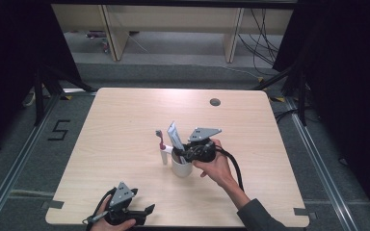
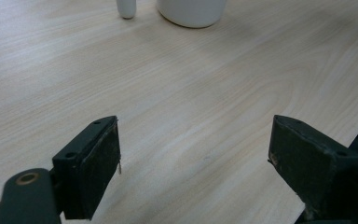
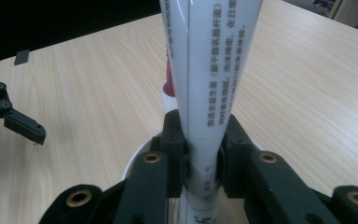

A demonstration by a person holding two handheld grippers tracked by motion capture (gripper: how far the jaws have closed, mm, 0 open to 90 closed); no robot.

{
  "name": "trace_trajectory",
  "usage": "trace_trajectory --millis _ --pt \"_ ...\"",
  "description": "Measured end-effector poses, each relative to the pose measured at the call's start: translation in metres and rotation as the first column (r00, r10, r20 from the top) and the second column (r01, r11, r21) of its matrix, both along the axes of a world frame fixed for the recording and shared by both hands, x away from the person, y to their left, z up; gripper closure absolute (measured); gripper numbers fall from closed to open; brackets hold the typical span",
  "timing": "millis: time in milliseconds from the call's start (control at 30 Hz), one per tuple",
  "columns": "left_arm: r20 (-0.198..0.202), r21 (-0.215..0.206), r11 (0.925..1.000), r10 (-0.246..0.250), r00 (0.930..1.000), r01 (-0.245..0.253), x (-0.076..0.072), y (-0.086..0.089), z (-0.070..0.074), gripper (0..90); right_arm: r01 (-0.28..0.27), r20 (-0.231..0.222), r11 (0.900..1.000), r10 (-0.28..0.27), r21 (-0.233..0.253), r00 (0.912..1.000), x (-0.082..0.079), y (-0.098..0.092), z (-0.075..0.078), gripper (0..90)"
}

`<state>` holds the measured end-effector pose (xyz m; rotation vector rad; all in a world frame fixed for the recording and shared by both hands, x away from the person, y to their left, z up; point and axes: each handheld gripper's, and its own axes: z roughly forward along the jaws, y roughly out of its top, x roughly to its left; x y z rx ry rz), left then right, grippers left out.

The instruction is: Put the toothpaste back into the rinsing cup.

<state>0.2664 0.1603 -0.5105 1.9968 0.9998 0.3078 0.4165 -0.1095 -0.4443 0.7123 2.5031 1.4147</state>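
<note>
While the right claw (image 3: 199, 161) squeezes the tube (image 3: 209, 70), the tube stands upright, its bottom in the cup (image 1: 181, 168). The left claw (image 2: 193, 172) waits open, far away.

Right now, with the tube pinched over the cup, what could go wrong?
The right gripper is shut on the tube low down, right over the white cup. Pushing or tilting could tip the cup, since the left gripper rests apart and open. The toothbrush standing beside the cup could get knocked over.
</note>
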Motion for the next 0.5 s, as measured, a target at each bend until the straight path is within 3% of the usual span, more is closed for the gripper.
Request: trace_trajectory --millis 67,100,133,267,300,433,500 --pt "0.000 0.007 1.0000 -0.006 1.0000 0.006 -0.0001 0.0007 0.0002 16.4 -0.005 0.013 1.000 0.006 -0.022 0.9999 0.0006 -0.0010 -0.0003 75.2" --pt "0.001 -0.012 0.9999 0.009 1.0000 -0.009 -0.0001 -0.0008 -0.0002 16.3 0.000 0.001 1.000 0.000 -0.022 1.0000 -0.0009 -0.0004 -0.0012 75.2" --pt "0.000 -0.009 0.9999 0.009 1.0000 -0.009 0.0003 -0.0006 0.0002 16.4 -0.004 0.024 1.000 0.004 -0.024 0.9997 0.0003 -0.0004 -0.0026 75.1" --pt "-0.001 0.010 0.9999 -0.007 1.0000 0.007 -0.0001 0.0008 0.0002 16.4 0.000 -0.005 0.999 -0.001 -0.053 1.0000 -0.0010 -0.0008 -0.0054 74.8" --pt "0.003 -0.013 0.9999 0.009 1.0000 -0.009 0.0001 -0.0007 -0.0003 16.4 -0.004 0.009 0.999 0.004 -0.048 0.9999 -0.0006 -0.0005 -0.0066 74.8" --pt "-0.001 0.011 0.9999 -0.008 1.0000 0.008 -0.0002 0.0007 0.0001 16.4 0.000 0.005 0.999 0.000 -0.046 1.0000 -0.0009 0.0000 -0.0065 74.5" --pt "0.003 -0.011 0.9999 0.008 1.0000 -0.008 0.0001 -0.0010 0.0000 16.3 -0.001 0.009 0.999 0.001 -0.053 1.0000 -0.0011 0.0003 -0.0059 74.3"
